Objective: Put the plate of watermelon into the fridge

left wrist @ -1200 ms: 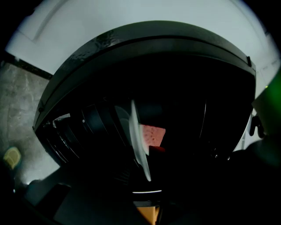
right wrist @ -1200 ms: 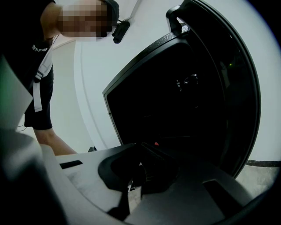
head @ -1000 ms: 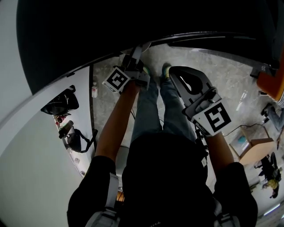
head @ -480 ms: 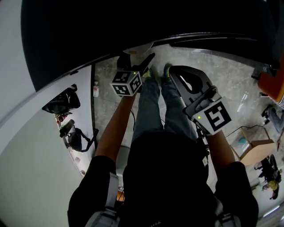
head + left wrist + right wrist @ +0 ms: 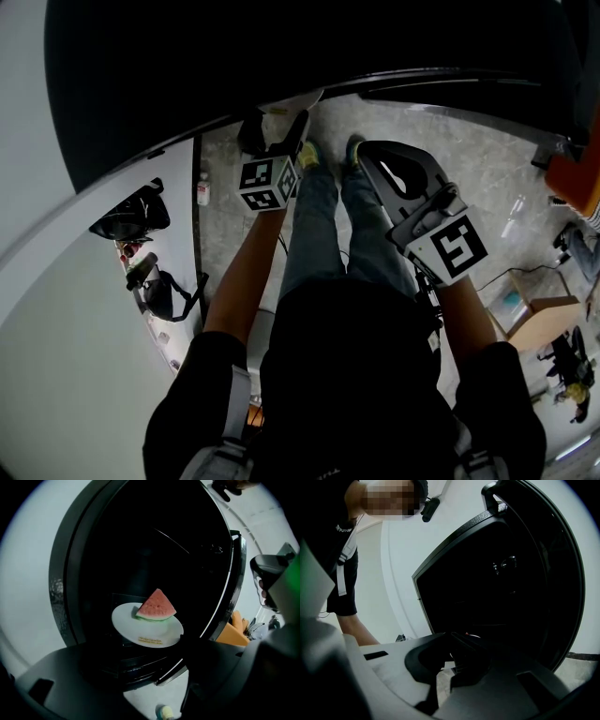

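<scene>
plate [image 5: 149, 631] with the watermelon wedge [image 5: 156, 606] sits inside the fridge [image 5: 70, 569], on a dark shelf in the open compartment. left gripper [image 5: 277, 131] is outside the fridge opening, clear of the plate. its jaws are wide apart, have just eased inward a little, and have nothing between them. right gripper [image 5: 452, 641] is in front of the fridge, tips together, empty.

Inside the open fridge [image 5: 140, 550], a dark shelf [image 5: 117, 654] low in its interior carries a white plate [image 5: 147, 629]. The plate lies near the shelf's front edge, and one wedge of watermelon [image 5: 156, 606] rests on it. In front of the fridge is a grey floor [image 5: 450, 159]. The person's shoes [image 5: 309, 155] stand on it, a small bottle [image 5: 200, 190] is near, and a cardboard box [image 5: 534, 314] is well apart.
</scene>
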`<state>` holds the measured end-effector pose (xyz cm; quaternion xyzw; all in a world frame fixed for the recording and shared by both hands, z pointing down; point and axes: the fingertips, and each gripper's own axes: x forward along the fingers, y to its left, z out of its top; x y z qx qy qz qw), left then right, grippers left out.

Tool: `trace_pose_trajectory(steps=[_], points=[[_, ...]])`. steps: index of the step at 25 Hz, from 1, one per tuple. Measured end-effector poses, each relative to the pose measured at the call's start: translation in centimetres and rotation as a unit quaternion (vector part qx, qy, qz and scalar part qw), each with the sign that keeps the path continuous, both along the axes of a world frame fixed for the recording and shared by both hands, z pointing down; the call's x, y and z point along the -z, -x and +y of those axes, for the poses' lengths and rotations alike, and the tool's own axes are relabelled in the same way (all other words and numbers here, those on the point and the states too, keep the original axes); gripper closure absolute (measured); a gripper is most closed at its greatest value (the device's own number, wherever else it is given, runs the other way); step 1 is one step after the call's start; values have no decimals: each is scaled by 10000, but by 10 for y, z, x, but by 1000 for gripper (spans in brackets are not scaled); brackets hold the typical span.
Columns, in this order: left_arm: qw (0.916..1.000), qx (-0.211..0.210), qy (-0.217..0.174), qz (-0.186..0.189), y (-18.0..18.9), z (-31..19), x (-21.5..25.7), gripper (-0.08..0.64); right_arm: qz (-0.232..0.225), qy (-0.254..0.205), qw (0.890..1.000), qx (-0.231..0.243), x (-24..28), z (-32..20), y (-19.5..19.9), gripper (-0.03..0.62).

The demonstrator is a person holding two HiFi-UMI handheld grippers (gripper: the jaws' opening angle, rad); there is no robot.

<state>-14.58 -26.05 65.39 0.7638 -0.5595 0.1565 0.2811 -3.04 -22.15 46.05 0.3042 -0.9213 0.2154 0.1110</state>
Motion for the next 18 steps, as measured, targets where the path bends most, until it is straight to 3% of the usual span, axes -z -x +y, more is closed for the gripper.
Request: trace_pose_trajectory(steps=[6,10,11,18], points=[[9994,212,212,148,-3,-12,3,252,-1,-19,10000,-10,3,-1,-3,583],[9971,652,344,202,2,-28,9,446,2,-33,10000,-40,6,-4,-12,583],[9971,675,353,70,6,-31,8,554,0,-33,10000,-44,5,-5,-10,583],[9972,572,472,-95,4,-32,11,554,1,-46,9999,-94,8,-7,-18,583]])
